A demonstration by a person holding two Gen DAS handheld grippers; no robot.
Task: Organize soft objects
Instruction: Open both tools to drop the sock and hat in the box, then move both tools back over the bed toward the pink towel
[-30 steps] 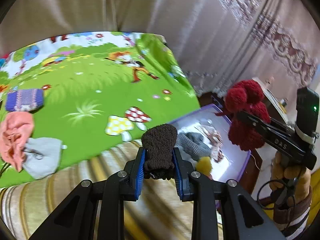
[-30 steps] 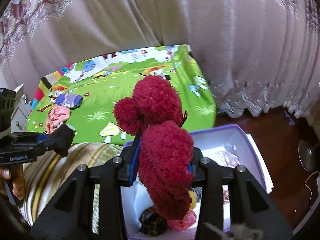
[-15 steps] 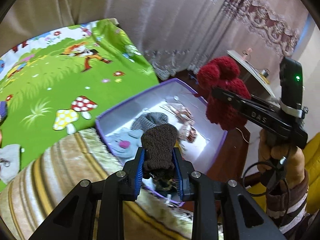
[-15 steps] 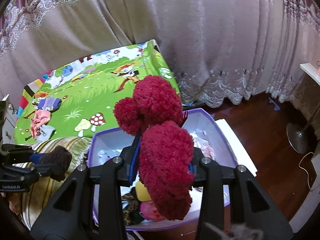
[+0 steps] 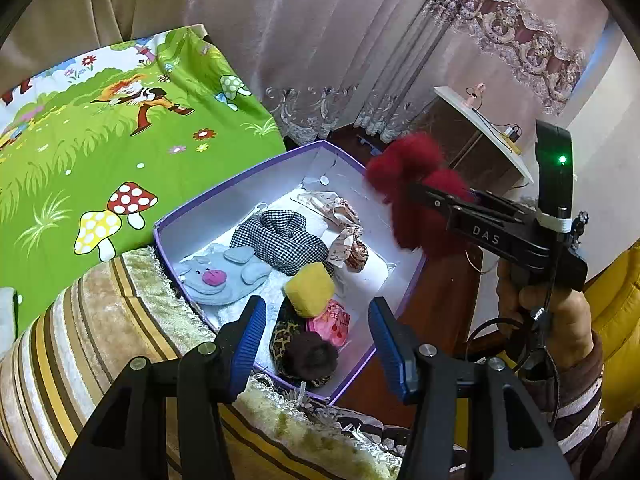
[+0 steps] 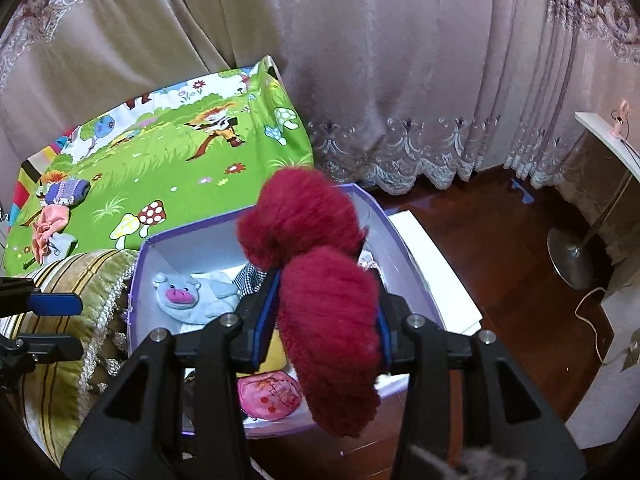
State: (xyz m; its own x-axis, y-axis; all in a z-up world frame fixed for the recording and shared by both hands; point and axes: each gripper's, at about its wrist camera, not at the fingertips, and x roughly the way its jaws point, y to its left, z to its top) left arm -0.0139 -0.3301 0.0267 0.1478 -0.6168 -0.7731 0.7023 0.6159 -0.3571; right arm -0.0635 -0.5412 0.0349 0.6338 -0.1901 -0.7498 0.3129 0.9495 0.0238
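Note:
A purple-rimmed white box (image 5: 240, 184) sits on the wood floor beside a striped cushion. My left gripper (image 5: 316, 312) hovers over the box's near corner, jaws opening, nothing between them. Below it in the box lies a brown knit piece (image 5: 310, 356) on a leopard-print item. The box also holds a grey pig toy (image 5: 218, 276), a checked cloth (image 5: 276, 240), a yellow pad (image 5: 310, 290) and a pink pouch (image 5: 330, 320). My right gripper (image 6: 326, 308) hangs over the box (image 6: 400, 240); its jaws are opening with a blurred red fluffy pompom piece (image 6: 328, 320) still touching both pads.
A green cartoon mat (image 6: 160, 168) behind the box carries a blue knit (image 6: 66, 192), a pink cloth (image 6: 50, 224) and a grey cloth. The striped cushion (image 5: 80, 340) borders the box on the left. Curtains, a lamp base (image 6: 576, 256) and a white-topped cabinet (image 5: 480, 120) stand beyond.
Both grippers swung from over the mat to over the box. The left jaws spread and the brown knit piece dropped into the box. The red piece now looks blurred between the right pads.

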